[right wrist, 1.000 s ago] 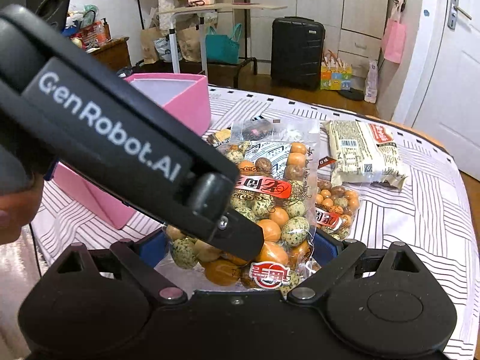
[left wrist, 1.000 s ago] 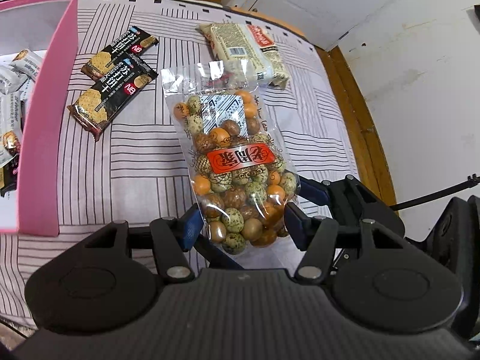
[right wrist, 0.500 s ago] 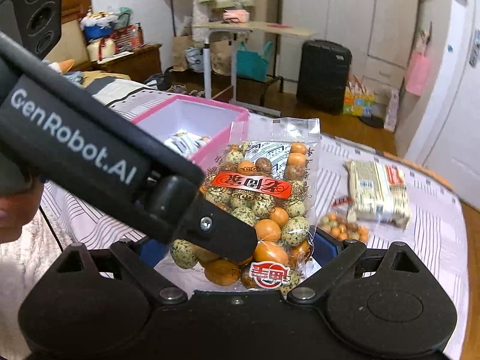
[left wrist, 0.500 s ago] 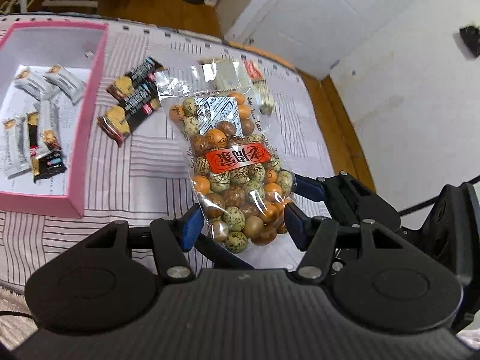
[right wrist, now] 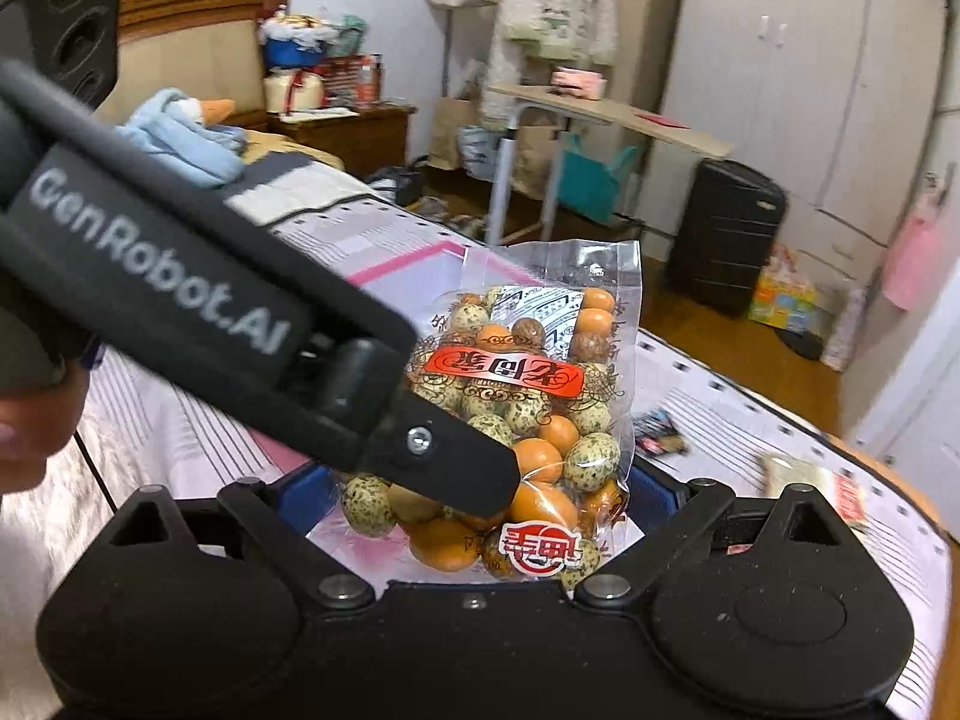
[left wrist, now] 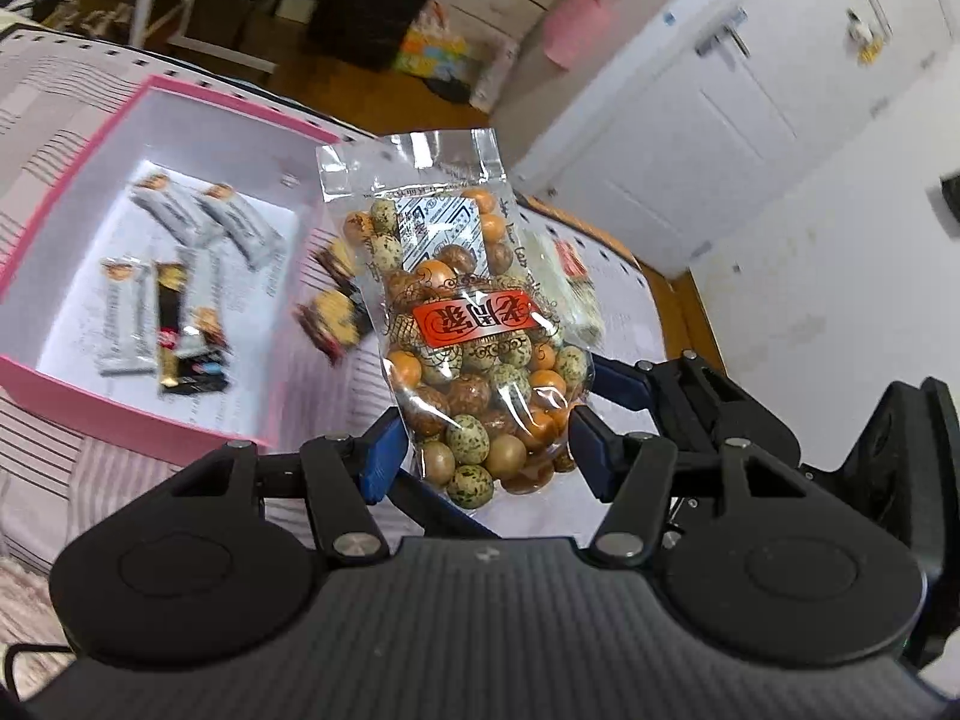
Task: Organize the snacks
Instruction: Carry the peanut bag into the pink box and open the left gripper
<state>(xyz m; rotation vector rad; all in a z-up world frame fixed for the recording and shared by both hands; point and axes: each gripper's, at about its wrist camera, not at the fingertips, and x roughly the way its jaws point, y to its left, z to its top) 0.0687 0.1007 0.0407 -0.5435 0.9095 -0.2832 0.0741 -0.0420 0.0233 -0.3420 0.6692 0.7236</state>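
A clear bag of coated nuts (left wrist: 474, 354) with a red label is held upright in the air. My left gripper (left wrist: 486, 444) is shut on its lower end. My right gripper (right wrist: 480, 495) is shut on a like bag of nuts (right wrist: 528, 414); the left gripper's arm (right wrist: 210, 312) crosses in front of it. The pink box (left wrist: 36, 378) lies below to the left, with several wrapped bars (left wrist: 180, 276) inside. Dark cracker packs (left wrist: 333, 312) and a pale noodle pack (left wrist: 570, 294) lie on the striped cloth.
The striped cloth (left wrist: 54, 468) covers a round table with a wooden rim (left wrist: 666, 288). Behind are a black suitcase (right wrist: 726, 234), a small desk (right wrist: 606, 114), a bed with a blue toy (right wrist: 180, 144) and white wardrobe doors (right wrist: 810, 90).
Both grippers have risen and tilted upward with the nut bags. The table has dropped lower in view, and the pink box now shows its whole inside.
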